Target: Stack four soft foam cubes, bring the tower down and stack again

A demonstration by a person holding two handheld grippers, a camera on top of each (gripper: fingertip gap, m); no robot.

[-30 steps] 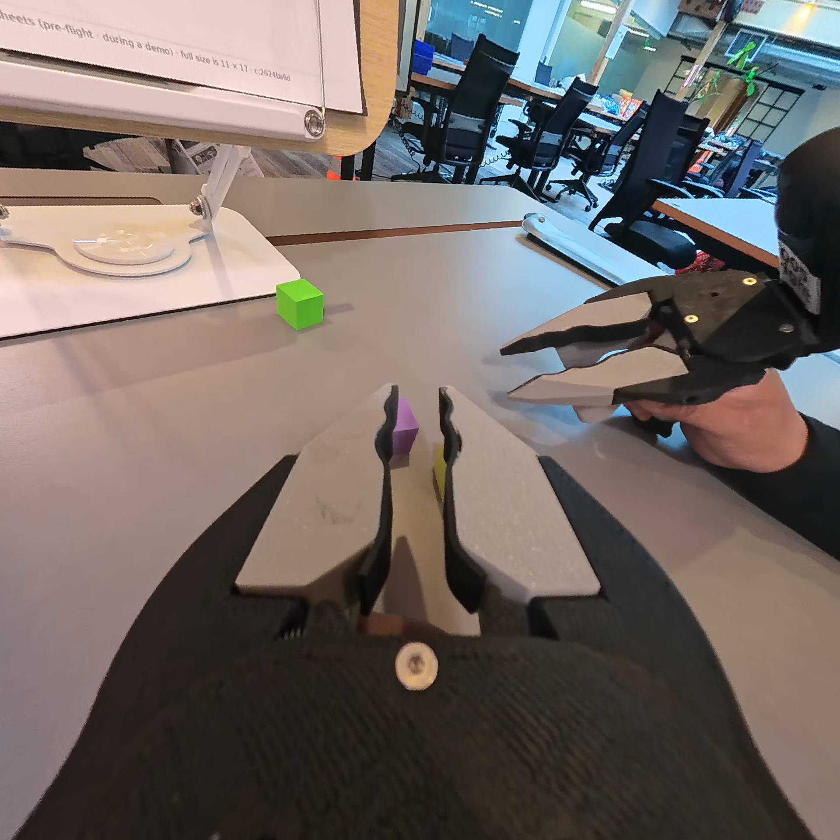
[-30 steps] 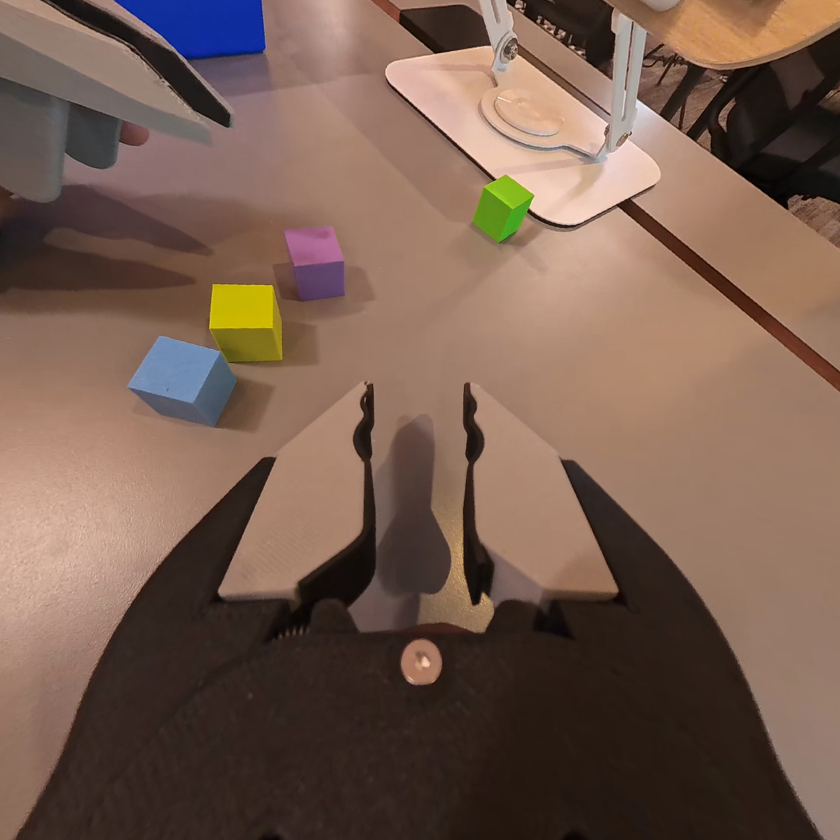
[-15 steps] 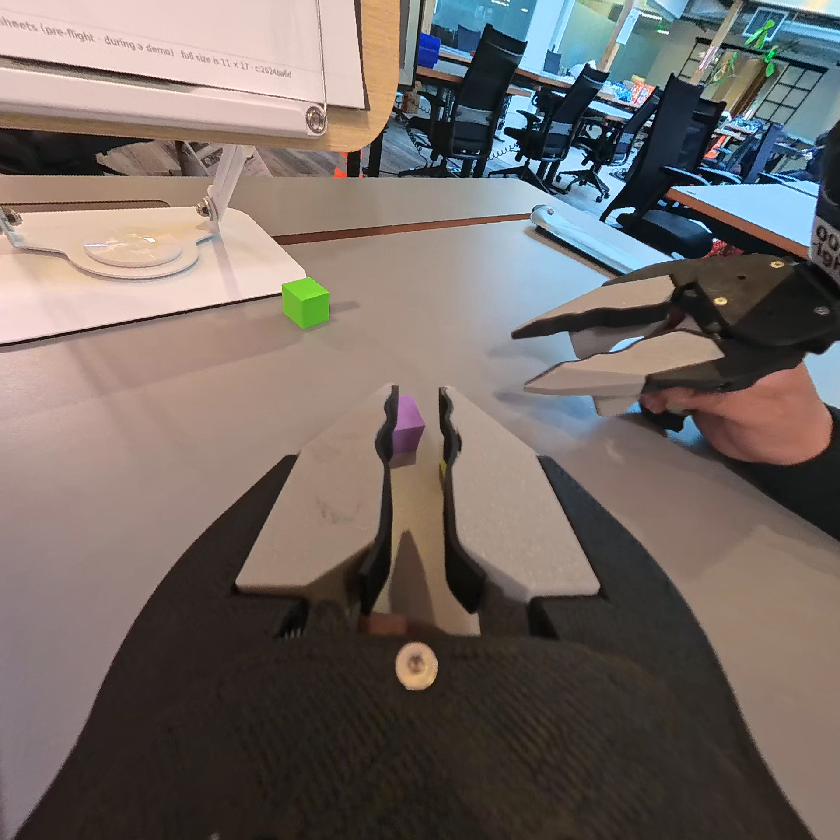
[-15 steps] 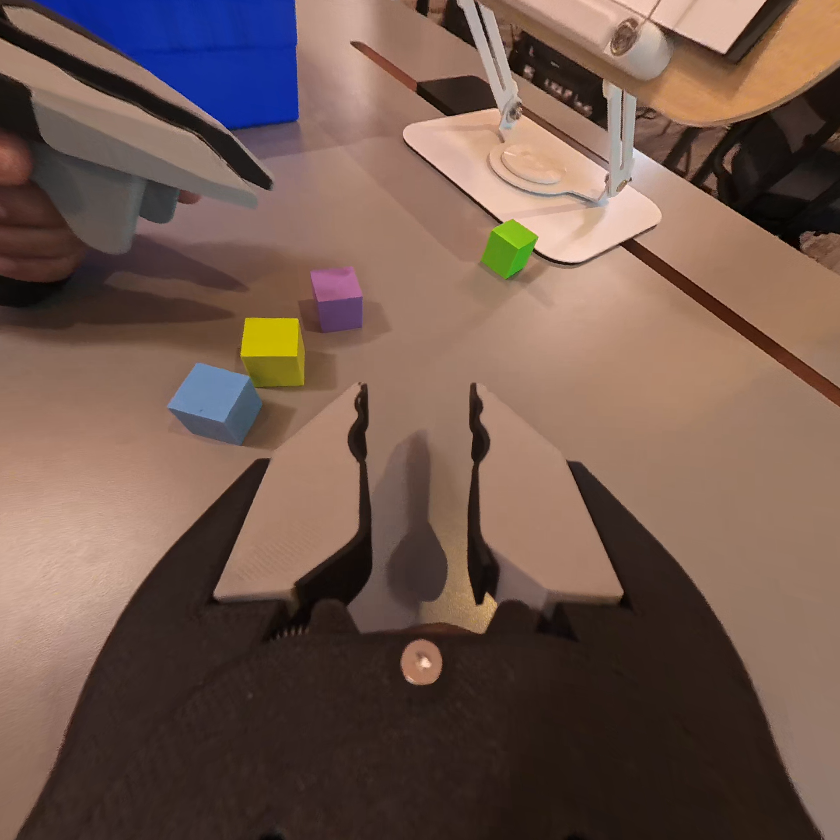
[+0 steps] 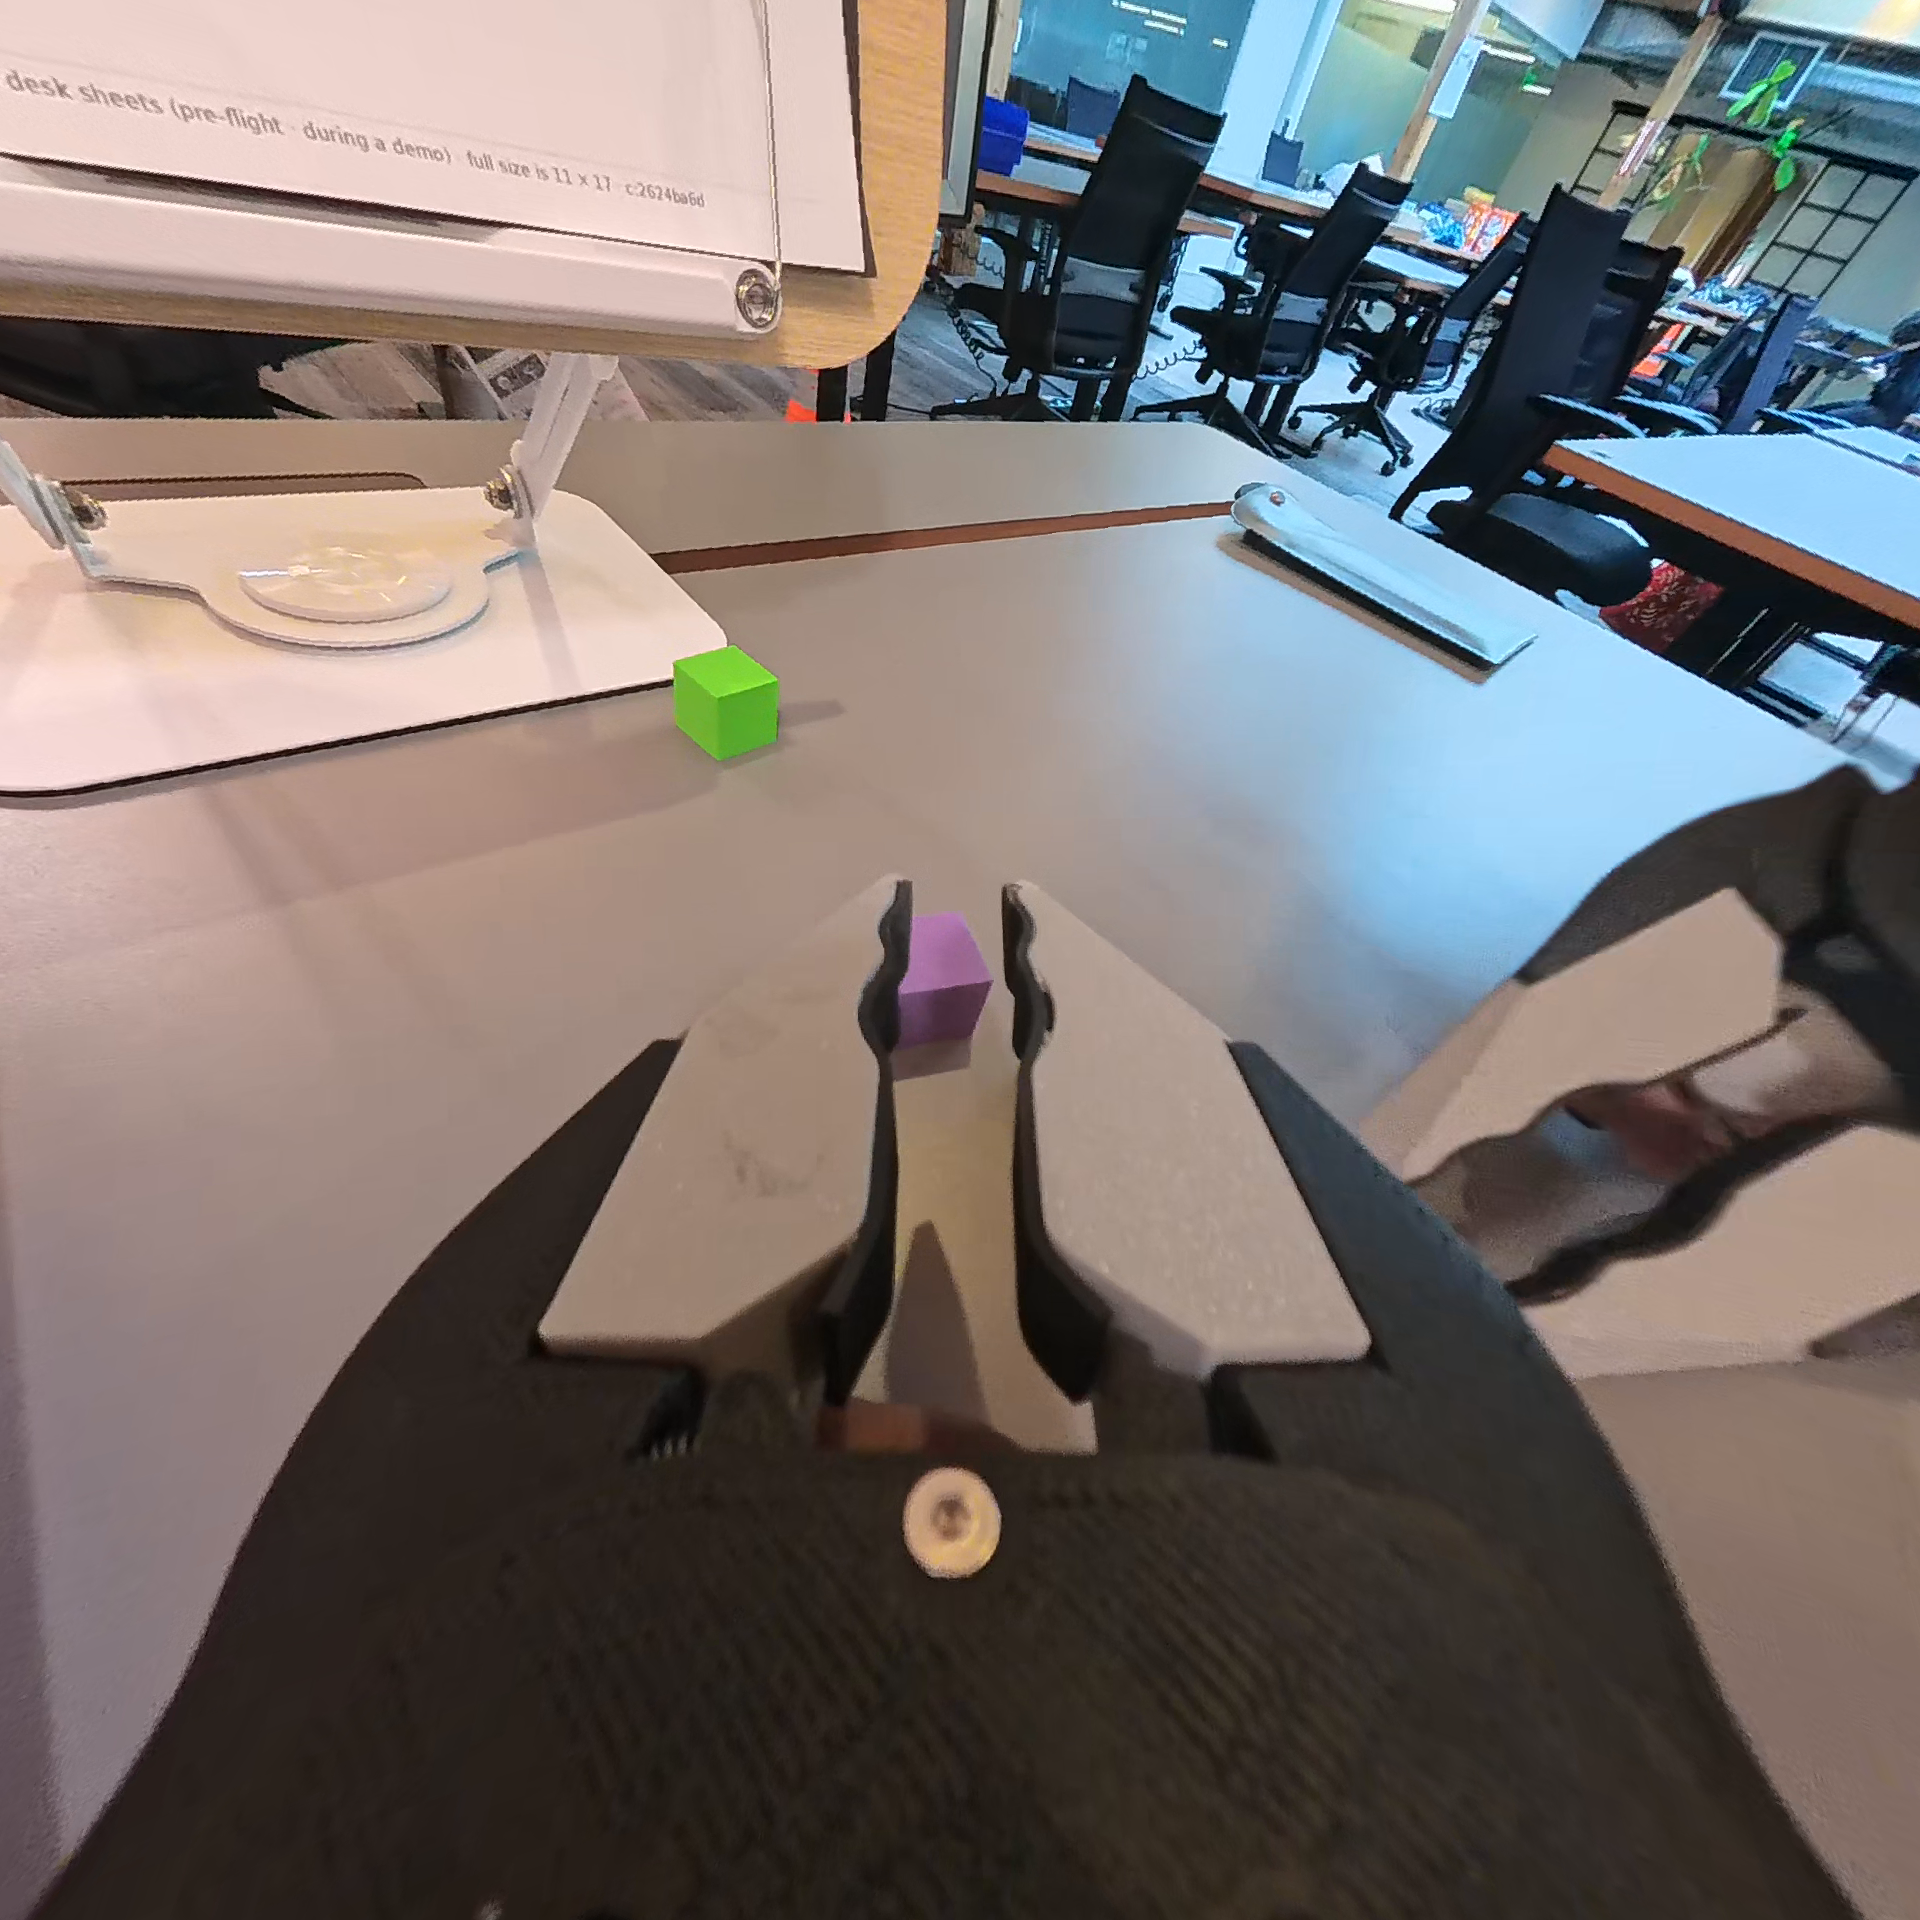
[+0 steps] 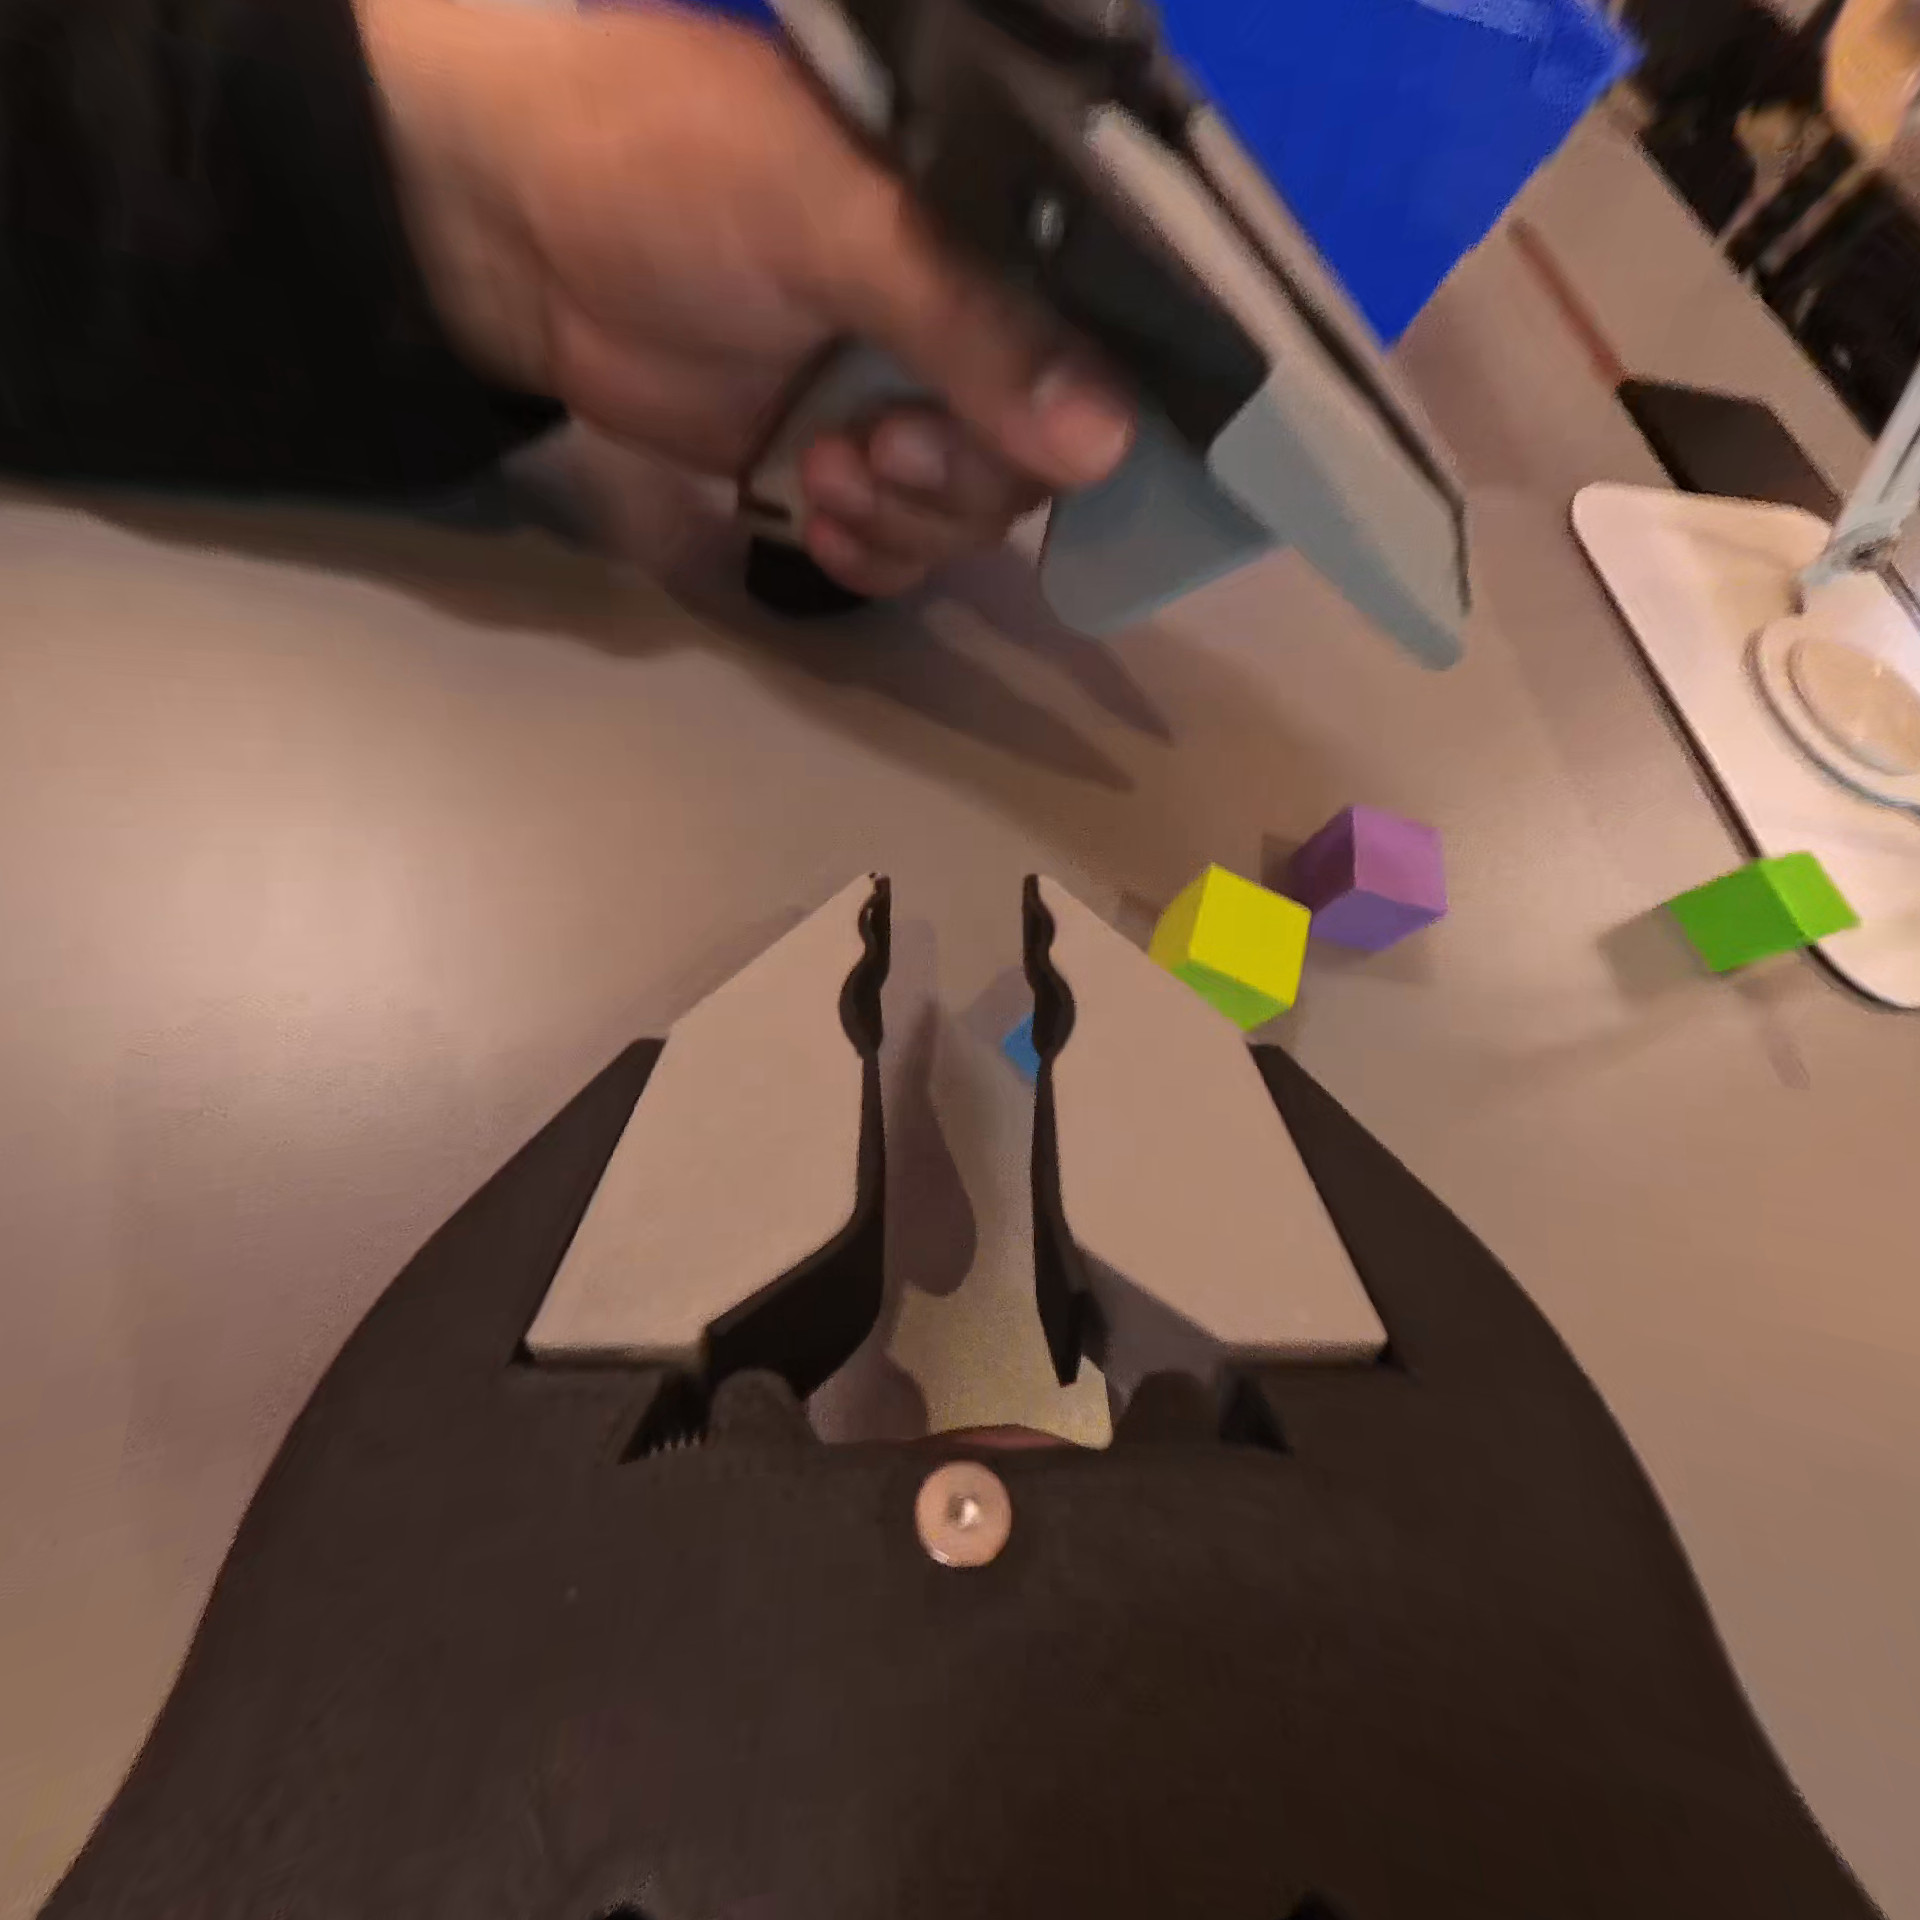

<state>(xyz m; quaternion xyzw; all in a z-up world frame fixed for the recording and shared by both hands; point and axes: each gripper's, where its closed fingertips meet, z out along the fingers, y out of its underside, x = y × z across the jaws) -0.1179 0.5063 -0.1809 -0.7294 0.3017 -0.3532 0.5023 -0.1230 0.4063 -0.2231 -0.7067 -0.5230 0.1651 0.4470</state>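
Note:
Four foam cubes lie apart on the grey table. The purple cube (image 5: 940, 987) shows between the tips of my open left gripper (image 5: 951, 899), lying on the table beyond them. In the right wrist view the purple cube (image 6: 1371, 878) sits beside the yellow cube (image 6: 1236, 951). The green cube (image 6: 1761, 909) lies by the white stand base; it also shows in the left wrist view (image 5: 724, 701). My right gripper (image 6: 954, 891) is open and empty. Only a corner of the light blue cube (image 6: 1021, 1044) shows, behind its right finger. The other gripper looms blurred at the right edge of the left wrist view (image 5: 1662, 1039).
A white stand base (image 5: 312, 644) with a raised board sits at the far left of the table. A blue box (image 6: 1382, 135) stands at the back. A silver bar (image 5: 1371, 582) lies near the table's far right edge. Office chairs and desks stand beyond. Across from one pair of fingers to the other is roughly 11 cm.
My right gripper has swung left and moved closer to the cubes, so the light blue cube is now mostly hidden behind its finger. The left gripper has shifted so the purple cube is centred between its tips.

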